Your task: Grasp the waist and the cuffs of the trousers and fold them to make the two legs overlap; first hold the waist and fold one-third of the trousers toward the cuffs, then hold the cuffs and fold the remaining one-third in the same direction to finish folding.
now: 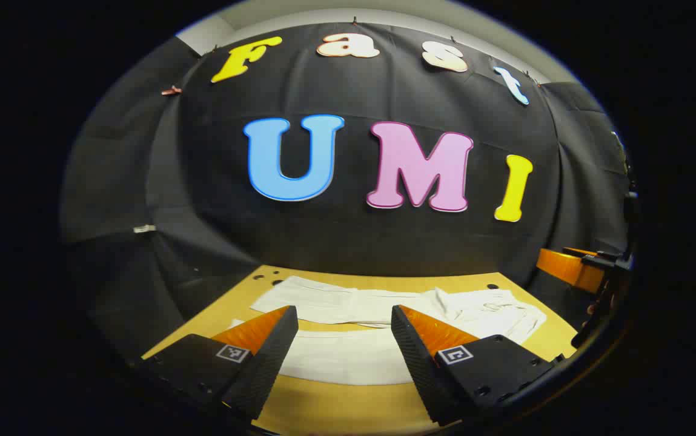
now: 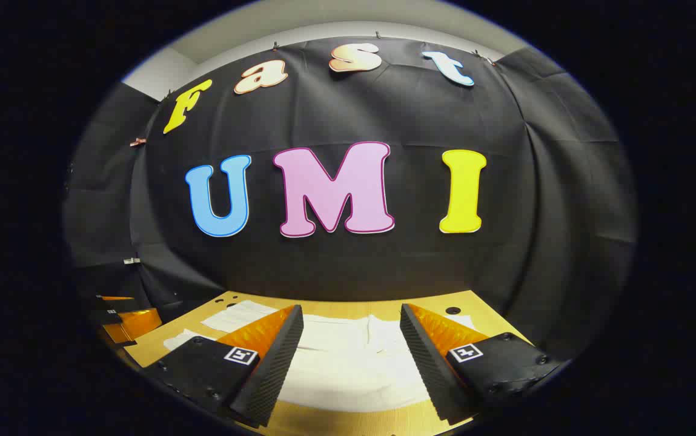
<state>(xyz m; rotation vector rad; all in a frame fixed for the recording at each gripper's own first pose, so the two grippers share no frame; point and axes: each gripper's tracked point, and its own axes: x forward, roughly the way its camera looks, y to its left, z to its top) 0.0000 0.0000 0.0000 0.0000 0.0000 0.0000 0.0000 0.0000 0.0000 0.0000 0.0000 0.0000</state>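
Over the worktop's [image 1: 323,406] near edge I hold both grippers, left [image 1: 343,342] and right [image 2: 351,345], wide and empty; I'd pinch the trousers' [image 2: 348,363] waist and cuffs cleanly.

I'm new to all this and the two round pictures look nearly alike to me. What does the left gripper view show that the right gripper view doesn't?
The left gripper view has the crumpled end of the white trousers at its right, and the right gripper at its far right edge. The right gripper view has the left gripper at its far left edge. Both show the wooden table, the trousers lying flat on it, and an open gripper hovering above them.
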